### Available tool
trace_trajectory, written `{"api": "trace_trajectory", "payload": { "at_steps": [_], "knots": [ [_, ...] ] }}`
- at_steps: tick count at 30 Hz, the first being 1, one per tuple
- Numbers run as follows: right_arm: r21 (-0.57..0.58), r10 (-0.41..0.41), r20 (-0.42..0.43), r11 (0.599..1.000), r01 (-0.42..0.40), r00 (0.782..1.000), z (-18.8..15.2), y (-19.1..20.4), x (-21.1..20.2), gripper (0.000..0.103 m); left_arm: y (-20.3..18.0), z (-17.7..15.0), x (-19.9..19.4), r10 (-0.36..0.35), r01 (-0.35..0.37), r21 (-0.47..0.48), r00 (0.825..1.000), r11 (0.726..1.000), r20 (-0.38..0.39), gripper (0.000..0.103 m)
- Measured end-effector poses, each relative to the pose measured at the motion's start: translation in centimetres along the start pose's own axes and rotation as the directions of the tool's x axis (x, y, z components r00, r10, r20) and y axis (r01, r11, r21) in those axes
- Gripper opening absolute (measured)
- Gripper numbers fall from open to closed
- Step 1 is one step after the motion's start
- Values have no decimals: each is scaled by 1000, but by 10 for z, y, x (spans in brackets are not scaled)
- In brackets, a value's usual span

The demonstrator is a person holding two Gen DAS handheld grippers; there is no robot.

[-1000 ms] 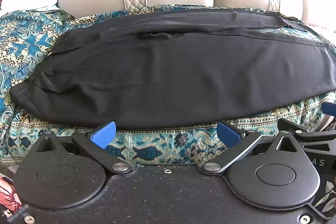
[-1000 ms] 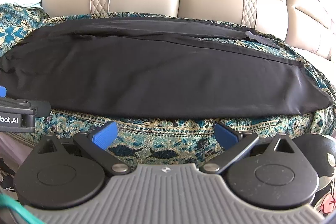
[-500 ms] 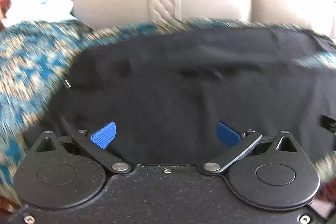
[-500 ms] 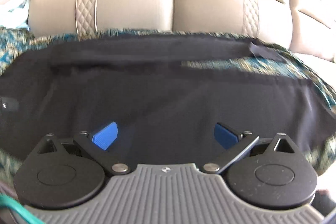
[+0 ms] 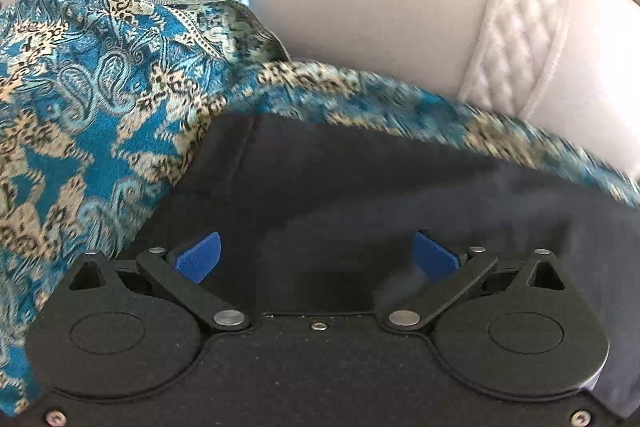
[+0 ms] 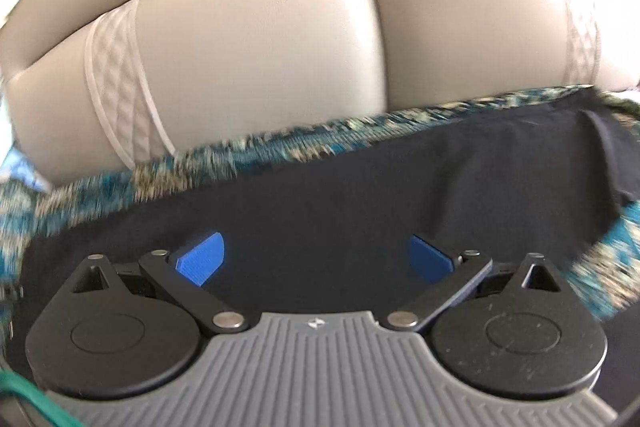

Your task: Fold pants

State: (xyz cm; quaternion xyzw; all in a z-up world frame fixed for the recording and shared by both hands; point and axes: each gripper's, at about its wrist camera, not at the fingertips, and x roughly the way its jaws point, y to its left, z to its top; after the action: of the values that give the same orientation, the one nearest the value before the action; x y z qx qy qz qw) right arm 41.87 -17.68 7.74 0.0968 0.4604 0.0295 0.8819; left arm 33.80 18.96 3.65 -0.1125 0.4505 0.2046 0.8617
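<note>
Step looks like pre-grasp: left gripper (image 5: 316, 255) and right gripper (image 6: 316, 259) both spread wide, empty, low over black pants (image 5: 360, 195) filling lower frame on patterned throw (image 5: 80, 99) (sofa (image 6: 260, 59) behind), next needs pinching an edge.

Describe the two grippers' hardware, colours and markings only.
Left gripper: blue ribbed fingertips on black linkage arms with silver pivot pins, two round black housings, a speckled black centre plate. Right gripper: same black linkage and blue tips, but a ribbed grey centre plate with a small logo; a green cable beside it.
</note>
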Motion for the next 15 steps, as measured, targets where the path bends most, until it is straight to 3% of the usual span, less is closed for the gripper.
{"api": "trace_trajectory", "payload": {
  "at_steps": [4, 10, 13, 15],
  "knots": [
    [-22, -84, -24, 996, 84, 996, 26, 30, 62, 102, -2, 21, 35, 20, -21, -53, 1000, 998, -11, 103],
    [-43, -199, -52, 979, 197, 979, 36, 58, 137, 100, -5, 35, 70, 32, -33, -78, 999, 996, -7, 103],
    [-30, -259, -68, 966, 258, 963, 31, 62, 156, 95, -6, 38, 81, 36, -36, -79, 999, 996, -2, 103],
    [-49, -311, -32, 950, 309, 950, 26, 66, 157, 86, -7, 40, 87, 45, -46, -85, 999, 995, -3, 103]
  ]
}}
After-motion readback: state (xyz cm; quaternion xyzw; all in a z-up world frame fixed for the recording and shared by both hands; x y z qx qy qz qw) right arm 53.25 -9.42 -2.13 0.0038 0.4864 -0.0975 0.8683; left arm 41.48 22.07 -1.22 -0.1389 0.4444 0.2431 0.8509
